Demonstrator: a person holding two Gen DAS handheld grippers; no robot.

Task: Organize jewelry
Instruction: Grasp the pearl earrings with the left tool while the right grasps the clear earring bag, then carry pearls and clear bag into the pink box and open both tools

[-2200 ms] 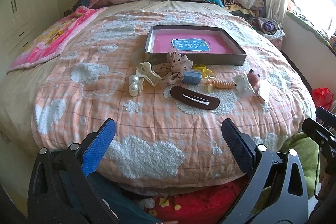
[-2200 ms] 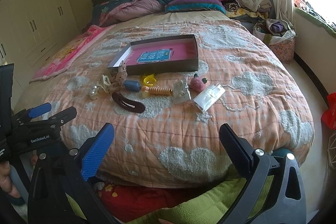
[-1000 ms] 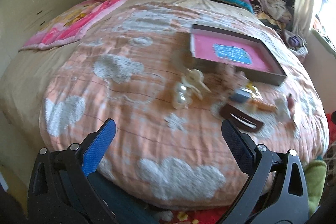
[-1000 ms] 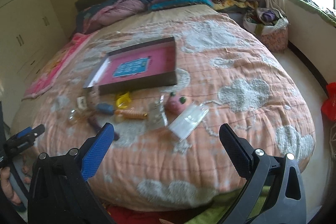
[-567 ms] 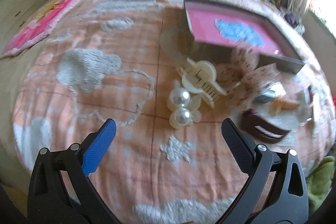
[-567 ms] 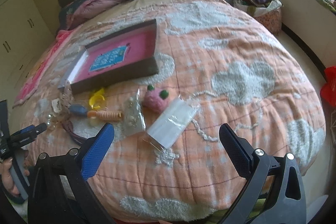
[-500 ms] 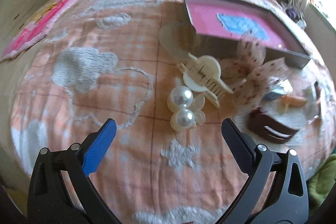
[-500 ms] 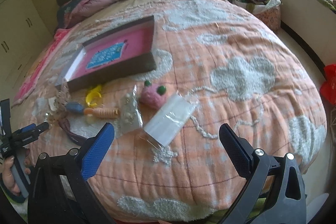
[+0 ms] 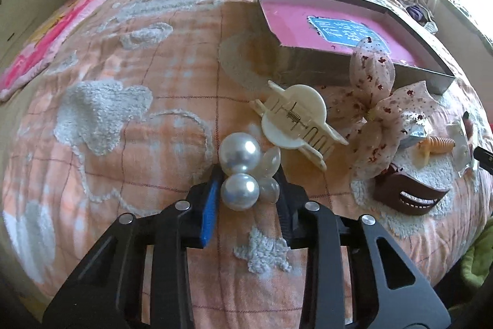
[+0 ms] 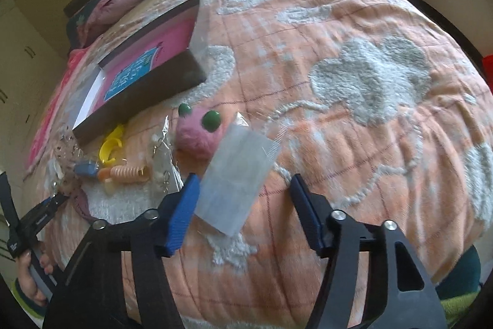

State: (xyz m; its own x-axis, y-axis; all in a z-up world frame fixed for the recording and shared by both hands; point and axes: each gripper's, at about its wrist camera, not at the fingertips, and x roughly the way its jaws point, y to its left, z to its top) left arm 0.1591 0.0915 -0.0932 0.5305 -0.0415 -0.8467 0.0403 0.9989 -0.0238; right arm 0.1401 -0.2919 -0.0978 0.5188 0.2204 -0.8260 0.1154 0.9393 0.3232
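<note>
Over bedspread [image 9: 138,119], both grippers tilt steeply down, jaws closing

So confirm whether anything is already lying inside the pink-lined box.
No, the left wrist view shows the pink-lined box holding only its own blue label.

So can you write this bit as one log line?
left gripper: jaws just closing around pearl clip | right gripper: jaws closing, clear bag between, not pinched | box: empty
</note>
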